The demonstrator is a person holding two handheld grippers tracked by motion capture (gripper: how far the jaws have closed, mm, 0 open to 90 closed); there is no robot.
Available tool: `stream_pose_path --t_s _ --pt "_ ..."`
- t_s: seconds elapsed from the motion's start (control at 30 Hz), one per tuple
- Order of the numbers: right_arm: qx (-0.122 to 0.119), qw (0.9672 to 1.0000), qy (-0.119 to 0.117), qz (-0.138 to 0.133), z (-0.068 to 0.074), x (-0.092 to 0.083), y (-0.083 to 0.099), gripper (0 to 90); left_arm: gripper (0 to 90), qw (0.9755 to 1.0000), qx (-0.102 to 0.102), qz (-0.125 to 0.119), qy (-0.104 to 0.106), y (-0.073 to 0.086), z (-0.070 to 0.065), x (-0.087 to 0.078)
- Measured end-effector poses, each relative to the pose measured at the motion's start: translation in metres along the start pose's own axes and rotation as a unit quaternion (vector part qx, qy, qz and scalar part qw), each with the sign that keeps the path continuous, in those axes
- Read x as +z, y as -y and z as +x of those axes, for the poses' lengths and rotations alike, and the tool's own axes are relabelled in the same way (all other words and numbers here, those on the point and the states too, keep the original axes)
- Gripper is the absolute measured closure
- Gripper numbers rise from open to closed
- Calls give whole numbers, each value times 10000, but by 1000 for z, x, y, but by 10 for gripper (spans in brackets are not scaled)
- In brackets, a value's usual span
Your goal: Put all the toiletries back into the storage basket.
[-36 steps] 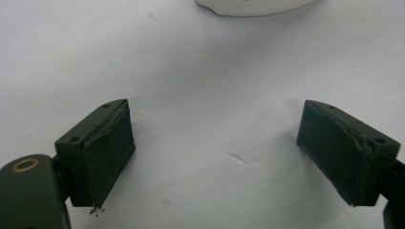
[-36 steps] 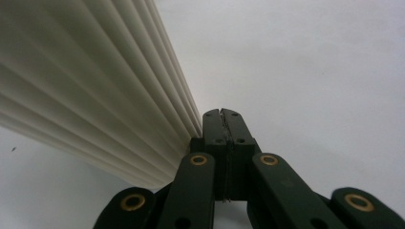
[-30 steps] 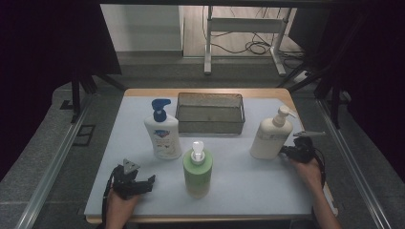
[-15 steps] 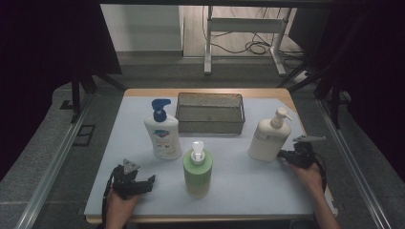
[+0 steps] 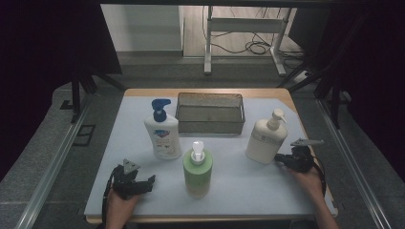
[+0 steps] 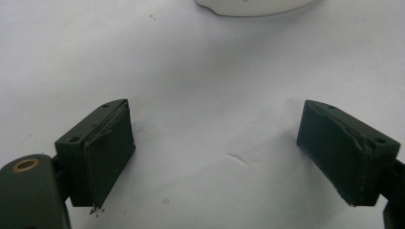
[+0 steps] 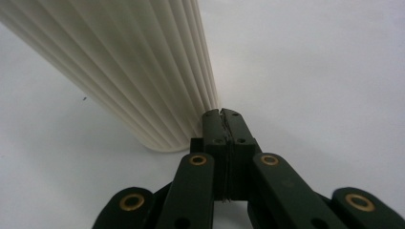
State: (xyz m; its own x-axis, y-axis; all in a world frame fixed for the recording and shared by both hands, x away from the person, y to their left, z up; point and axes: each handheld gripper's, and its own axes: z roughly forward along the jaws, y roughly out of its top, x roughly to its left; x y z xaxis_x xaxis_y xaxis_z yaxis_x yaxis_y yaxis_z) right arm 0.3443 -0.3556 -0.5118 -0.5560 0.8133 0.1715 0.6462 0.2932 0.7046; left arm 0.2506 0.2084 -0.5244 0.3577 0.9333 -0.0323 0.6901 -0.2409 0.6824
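Cream pump bottle stands upright on the right side of the tabletop, in front of the right end of the wire basket. Compared with a second ago it sits a little further left and nearer the person, so it looks nudged, not lifted. The right tool has come round low beside its base and now sits at the bottle's lower right. In the right gripper view the right tool is fully closed, pads pressed together with nothing between them, tips at the ribbed wall of the bottle, touching or just beside it; can't tell which.

Reads as pushing or positioning with a closed tool, not a grasp. Bottle stayed upright. For a pick-up, the jaws would have to open first.

Left tool rests near the front left of the tabletop, same place as before, jaws wide open and empty in the left gripper view, idle.

Blue-capped white pump bottle and green bottle stand unmoved, centre-left and centre-front, well apart from both tools.
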Motion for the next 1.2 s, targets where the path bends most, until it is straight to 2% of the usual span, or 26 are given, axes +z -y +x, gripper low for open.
stream_pose_path --t_s 0.77,0.9,1.2 --pt "-299 9989 -337 110 33 -2 8 876 120 10000 -1 3 0 0 0 0" --pt "-481 9984 -251 164 41 -1 8 873 120 10000 0 5 0 0 0 0" --pt "-487 9985 -206 153 41 -3 7 847 120 10000 -1 2 0 0 0 0"
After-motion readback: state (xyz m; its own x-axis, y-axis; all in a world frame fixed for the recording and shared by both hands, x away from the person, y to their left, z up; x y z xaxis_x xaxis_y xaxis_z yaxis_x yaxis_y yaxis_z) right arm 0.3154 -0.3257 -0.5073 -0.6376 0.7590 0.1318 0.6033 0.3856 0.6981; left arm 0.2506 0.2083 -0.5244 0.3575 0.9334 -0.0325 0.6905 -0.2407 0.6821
